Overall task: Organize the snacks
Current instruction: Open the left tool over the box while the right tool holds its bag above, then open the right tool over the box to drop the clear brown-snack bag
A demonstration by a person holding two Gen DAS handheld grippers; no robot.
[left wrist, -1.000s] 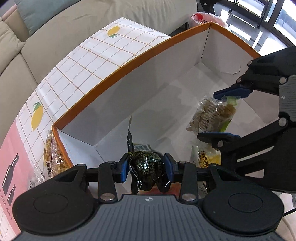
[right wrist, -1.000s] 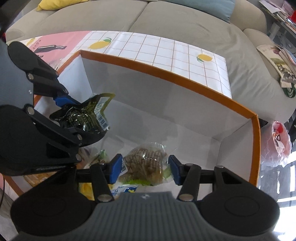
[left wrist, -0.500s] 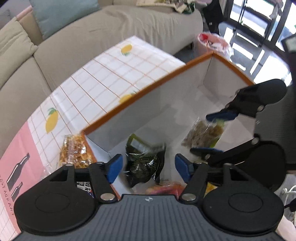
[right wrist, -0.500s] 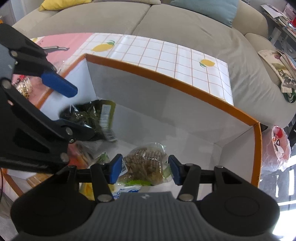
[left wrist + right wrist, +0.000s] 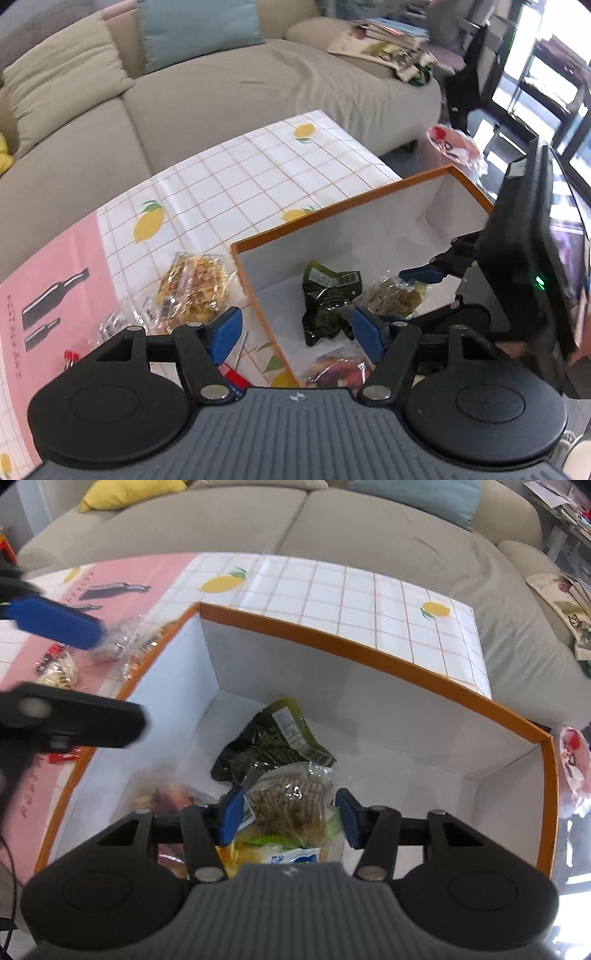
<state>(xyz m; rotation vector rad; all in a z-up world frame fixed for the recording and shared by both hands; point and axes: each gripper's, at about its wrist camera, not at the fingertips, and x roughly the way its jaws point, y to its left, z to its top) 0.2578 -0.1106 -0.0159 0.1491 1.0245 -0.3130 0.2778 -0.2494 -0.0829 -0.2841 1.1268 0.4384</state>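
A white box with an orange rim (image 5: 332,210) (image 5: 369,657) stands on the table. A dark green snack packet (image 5: 327,302) (image 5: 273,738) lies loose on its floor. My left gripper (image 5: 297,334) is open and empty above the box's left wall. My right gripper (image 5: 288,814) is shut on a clear packet of brown biscuits (image 5: 295,801) over the box; it also shows in the left wrist view (image 5: 393,297). A reddish snack bag (image 5: 336,369) and a yellow packet (image 5: 258,853) lie in the box.
Outside the box on the lemon-print tablecloth (image 5: 229,184) lie a clear bag of golden snacks (image 5: 192,286), small red-wrapped sweets (image 5: 70,356) and other clear packets (image 5: 122,642). A grey sofa (image 5: 221,85) stands behind the table. A pink bag (image 5: 572,764) lies on the floor to the right.
My left gripper opened and let go of the dark green packet, which dropped into the box. The left gripper then pulled back up and to the left. The right gripper kept its hold.
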